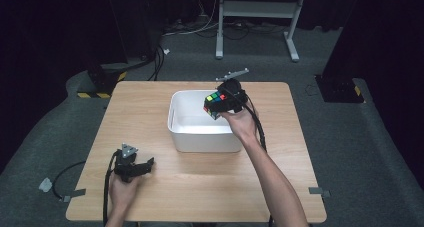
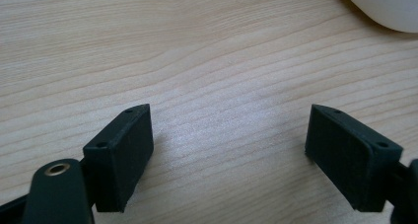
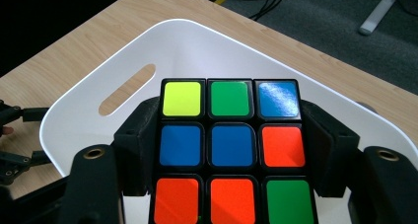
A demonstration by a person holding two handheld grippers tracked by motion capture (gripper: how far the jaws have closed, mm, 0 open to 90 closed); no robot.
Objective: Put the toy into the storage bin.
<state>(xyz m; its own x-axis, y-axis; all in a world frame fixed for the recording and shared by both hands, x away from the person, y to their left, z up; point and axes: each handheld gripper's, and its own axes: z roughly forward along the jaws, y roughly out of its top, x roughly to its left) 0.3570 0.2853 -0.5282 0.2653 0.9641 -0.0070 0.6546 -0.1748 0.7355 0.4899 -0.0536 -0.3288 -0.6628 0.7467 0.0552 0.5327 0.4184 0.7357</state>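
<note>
Nearest to me in the high view, my left gripper (image 1: 149, 163) rests low on the wooden worktop (image 1: 200, 187), near the front left corner, held by the left hand (image 1: 122, 189). Its jaws stand wide apart with nothing between them; in the left gripper view I see only bare wood grain between the two black pads (image 2: 123, 157), and a rounded white corner of the bin (image 2: 389, 7) at the upper right, well apart from them.

Farther in, near the middle of the worktop, sits the white plastic bin (image 1: 202, 139), a rounded rectangular tub with an open top. My right hand (image 1: 240, 122) reaches over its right rim, carrying the right gripper (image 1: 220, 104), which is closed on a Rubik's cube (image 1: 215, 103). I hold the cube in the air above the bin's opening, over the right rear part of it, not touching the bin's walls as far as I can tell.

From the right gripper view, the cube (image 3: 231, 150) sits squarely between the jaws, one pad pressed on each side face. Its facing side shows yellow, green and blue on the top row, blue, blue and orange in the middle, orange, orange and green below. Beyond it lies the bin's white interior with a slotted handle hole (image 3: 126, 89) in the wall.

Past the worktop's far edge I see grey carpet (image 1: 350, 137) and the white legs of a stand (image 1: 257, 17).
</note>
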